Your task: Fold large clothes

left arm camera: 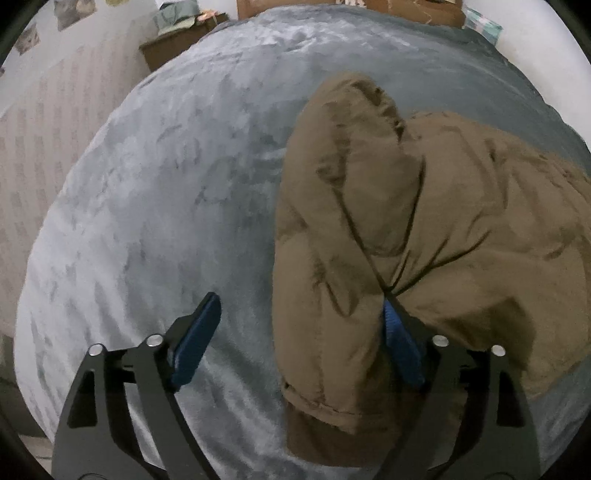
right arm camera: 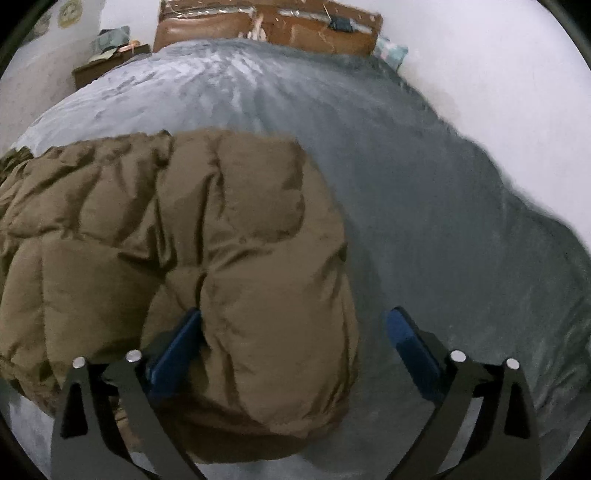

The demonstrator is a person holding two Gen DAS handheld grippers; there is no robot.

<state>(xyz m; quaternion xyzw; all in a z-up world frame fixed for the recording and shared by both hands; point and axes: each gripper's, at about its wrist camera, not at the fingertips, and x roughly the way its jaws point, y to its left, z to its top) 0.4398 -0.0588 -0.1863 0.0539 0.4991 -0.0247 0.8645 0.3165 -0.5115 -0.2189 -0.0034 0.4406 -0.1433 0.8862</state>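
Note:
A brown puffer jacket lies bunched on the grey-blue blanket of a bed. In the left wrist view a sleeve with a darker cuff runs down between the jaws of my left gripper. That gripper is open: its left pad stands apart over bare blanket and its right pad rests in a fold of the jacket. In the right wrist view the jacket fills the left half. My right gripper is open around a padded sleeve, left pad against the fabric, right pad apart from it.
The blanket spreads bare beyond the jacket, to the left in the left wrist view and to the right in the right wrist view. A brown headboard stands at the far end. A dark nightstand with clutter sits at the far left.

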